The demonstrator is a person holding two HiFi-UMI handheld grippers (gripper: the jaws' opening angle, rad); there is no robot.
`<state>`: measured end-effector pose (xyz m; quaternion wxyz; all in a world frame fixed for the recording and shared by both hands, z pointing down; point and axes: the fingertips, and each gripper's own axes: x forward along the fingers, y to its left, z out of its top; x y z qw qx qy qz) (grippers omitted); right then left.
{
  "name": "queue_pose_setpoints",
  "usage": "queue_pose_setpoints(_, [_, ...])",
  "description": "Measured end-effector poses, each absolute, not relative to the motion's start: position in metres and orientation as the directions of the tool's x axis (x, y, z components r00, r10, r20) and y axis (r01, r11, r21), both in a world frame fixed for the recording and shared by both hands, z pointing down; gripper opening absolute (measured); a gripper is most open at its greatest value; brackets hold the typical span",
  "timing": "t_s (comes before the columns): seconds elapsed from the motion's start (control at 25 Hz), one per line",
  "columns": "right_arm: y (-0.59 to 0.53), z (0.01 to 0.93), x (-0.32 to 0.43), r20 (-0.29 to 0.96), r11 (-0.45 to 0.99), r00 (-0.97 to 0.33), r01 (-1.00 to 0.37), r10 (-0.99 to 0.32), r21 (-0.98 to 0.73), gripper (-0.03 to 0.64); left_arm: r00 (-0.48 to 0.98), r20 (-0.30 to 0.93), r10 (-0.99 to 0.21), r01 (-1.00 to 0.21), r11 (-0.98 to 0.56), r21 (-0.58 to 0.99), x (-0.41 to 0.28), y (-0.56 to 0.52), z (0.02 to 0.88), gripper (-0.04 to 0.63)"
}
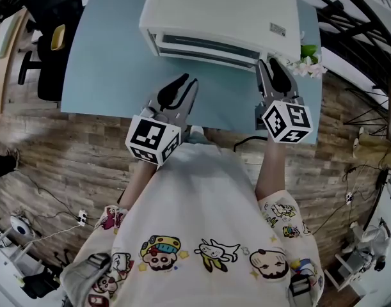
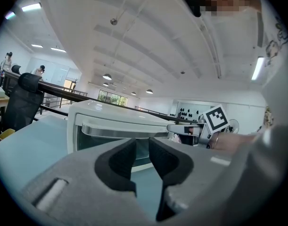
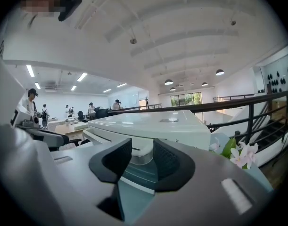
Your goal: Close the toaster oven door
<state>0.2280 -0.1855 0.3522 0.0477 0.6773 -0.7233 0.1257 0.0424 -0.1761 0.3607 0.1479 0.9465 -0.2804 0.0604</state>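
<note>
On the pale blue table (image 1: 105, 56), toward its far side, sits the toaster oven (image 1: 214, 11), its door (image 2: 85, 141) upright and shut. The right gripper (image 1: 272, 66) hovers at the handle (image 3: 142, 155) (its right end), jaws wide apart, pressing nothing. The left gripper (image 1: 189, 80) hangs nearby, jaws slightly apart, empty.
</note>
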Motion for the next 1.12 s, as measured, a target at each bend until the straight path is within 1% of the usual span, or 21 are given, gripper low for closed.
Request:
queue_pose_setpoints(0.28, [-0.155,0.348,0.217,0.206,0.036,-0.04,-0.999,-0.978,-0.021,0.147,0.852,0.2,-0.484,-0.522,-0.817,0.246,0.045,-0.169,0.362,0.08])
queue_pose_setpoints(0.56, [-0.115,0.362,0.207,0.207,0.016,-0.018,-1.0,-0.978,-0.012,0.133,0.873,0.202,-0.445,-0.485,-0.837,0.252,0.048,-0.152,0.367,0.08])
queue_pose_setpoints(0.88, [-0.082,0.387,0.192,0.238,0.012,-0.015,-1.0,-0.971,-0.017,0.085,0.878,0.227,-0.421,-0.471,-0.844,0.257,0.042,-0.135,0.383,0.079])
queue_pose_setpoints(1.12, [-0.069,0.394,0.184,0.231,0.006,-0.016,-0.999,-0.973,-0.046,0.051,0.877,0.238,-0.417,-0.471,-0.845,0.255,0.036,-0.127,0.392,0.043])
